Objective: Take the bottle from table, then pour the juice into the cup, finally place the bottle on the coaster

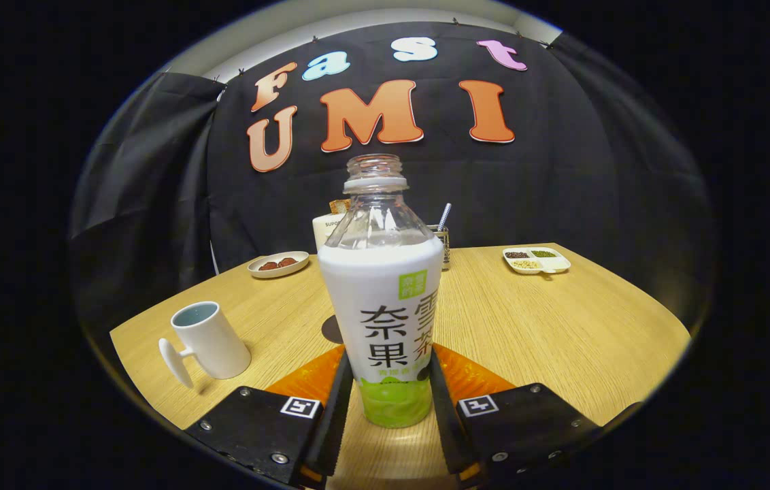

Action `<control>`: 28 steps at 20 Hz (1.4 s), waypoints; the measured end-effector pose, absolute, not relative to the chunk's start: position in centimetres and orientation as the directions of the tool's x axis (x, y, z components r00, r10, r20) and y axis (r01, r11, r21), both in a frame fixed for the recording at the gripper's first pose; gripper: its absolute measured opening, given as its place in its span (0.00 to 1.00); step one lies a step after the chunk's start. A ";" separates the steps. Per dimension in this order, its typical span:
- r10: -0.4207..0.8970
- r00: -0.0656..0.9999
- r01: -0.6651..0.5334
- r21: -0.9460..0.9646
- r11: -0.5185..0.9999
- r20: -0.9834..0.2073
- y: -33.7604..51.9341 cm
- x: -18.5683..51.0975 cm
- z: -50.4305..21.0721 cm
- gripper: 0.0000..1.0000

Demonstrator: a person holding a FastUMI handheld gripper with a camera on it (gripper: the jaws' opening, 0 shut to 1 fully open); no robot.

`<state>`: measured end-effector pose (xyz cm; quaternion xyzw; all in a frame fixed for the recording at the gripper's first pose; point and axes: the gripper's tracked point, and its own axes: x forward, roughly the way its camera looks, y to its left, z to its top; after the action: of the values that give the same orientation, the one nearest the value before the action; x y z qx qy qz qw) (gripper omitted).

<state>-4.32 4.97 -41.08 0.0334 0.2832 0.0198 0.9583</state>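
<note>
Gripper (pixel 385 391) clamped on bottle (pixel 383 306), both fingers pressing its lower body; low grip prob. keeps it steady for tipping. Bottle upright, cap off, near table's (pixel 562 327) front edge. Cup (pixel 210 339) stands open-side up toward left edge, ready for pour. Dark coaster (pixel 332 329) just behind bottle, mostly hidden.

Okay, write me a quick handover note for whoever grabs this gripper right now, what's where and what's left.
Gripper: shut on the bottle, fingers pressing its lower sides.
Bottle: upright, cap off.
Cup: on the table, left of the fingers, handle toward us.
Dark round coaster: just behind the bottle, mostly hidden.
Done: bottle gripped.
Left: pour into the cup, then set the bottle on the coaster.
</note>
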 end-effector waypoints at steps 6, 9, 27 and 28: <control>-0.023 0.867 -0.042 -0.119 0.992 -0.498 4.5 -2.6 -38.7 0.57; -0.059 0.877 -0.085 -0.275 0.958 -0.476 5.1 -2.0 -38.0 0.57; -0.052 0.924 -0.284 -0.769 0.572 -0.379 10.8 0.4 -37.4 0.56; -0.048 0.927 -0.288 -0.787 0.545 -0.372 11.0 0.6 -37.3 0.56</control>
<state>0.57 10.98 -37.32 -0.4717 0.1778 0.0698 0.8608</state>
